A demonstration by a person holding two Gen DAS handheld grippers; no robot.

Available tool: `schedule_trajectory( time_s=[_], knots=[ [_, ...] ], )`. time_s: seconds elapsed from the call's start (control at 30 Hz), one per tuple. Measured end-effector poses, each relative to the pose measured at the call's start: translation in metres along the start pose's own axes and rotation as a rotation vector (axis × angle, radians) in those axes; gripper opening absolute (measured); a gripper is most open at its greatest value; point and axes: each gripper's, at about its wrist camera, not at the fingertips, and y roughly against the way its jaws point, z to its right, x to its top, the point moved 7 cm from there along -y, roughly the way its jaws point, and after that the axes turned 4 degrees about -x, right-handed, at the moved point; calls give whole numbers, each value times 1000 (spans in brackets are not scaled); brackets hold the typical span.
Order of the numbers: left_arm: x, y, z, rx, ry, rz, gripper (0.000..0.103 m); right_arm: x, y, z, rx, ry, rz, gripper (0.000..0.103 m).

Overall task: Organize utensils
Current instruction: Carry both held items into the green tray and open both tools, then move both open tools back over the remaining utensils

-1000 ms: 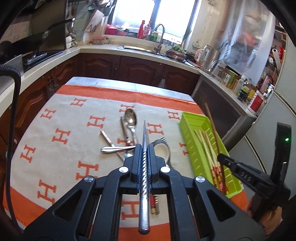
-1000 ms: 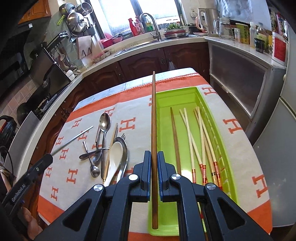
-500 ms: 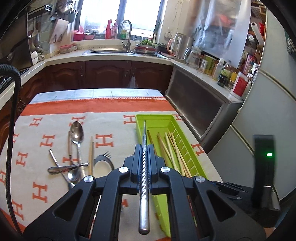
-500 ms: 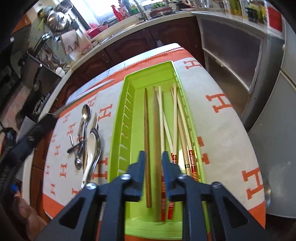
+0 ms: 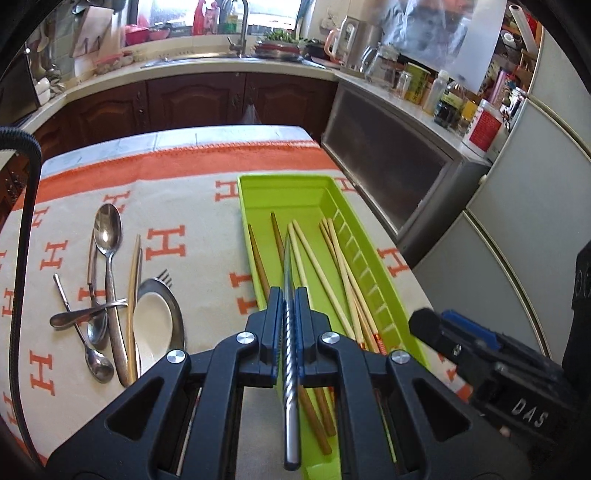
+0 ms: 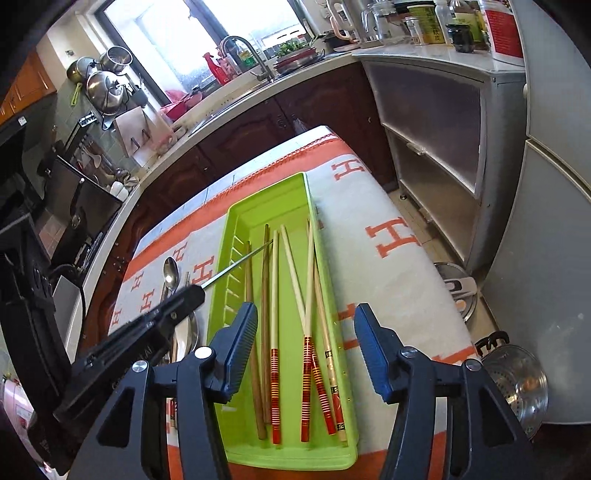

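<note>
Two tongs: my left tongs (image 5: 290, 325) clamp a twisted metal chopstick (image 5: 289, 354), its tip over the green tray (image 6: 236, 221). My right tongs (image 6: 304, 350), marked "DAS", gape wide and empty above the tray's chopsticks (image 6: 291, 280).

Home kitchen: sink w/ faucet (image 5: 242, 27), wood cabinets (image 5: 199, 103), hanging pots (image 6: 101, 83).

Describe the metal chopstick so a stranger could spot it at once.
Start at the green tray on the orange-and-cream cloth. Above its near end, the left gripper pinches a thin rod, the metal chopstick. Unlike the wooden chopsticks lying in the tray, it is shiny silver with a twisted grip.
</note>
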Motion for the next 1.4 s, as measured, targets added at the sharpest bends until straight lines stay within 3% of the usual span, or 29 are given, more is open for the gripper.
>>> schedule_trajectory(
  time_s=[0.23, 0.4, 0.93, 1.4],
  knots=[
    [-14, 15, -21, -35, 59, -39, 4, -7, -3, -5, 13, 2, -11, 55],
    [-20, 34, -40, -17, 89, -34, 4, -15, -9, -14, 23, 16, -29, 55],
    [-50, 72, -123, 141, 195, -52, 4, -40, -10, -57, 63, 132, -75, 56],
    [-75, 86, -179, 192, 266, -66, 4, -52, -4, -114, 88, 248, -97, 56]
  ],
)
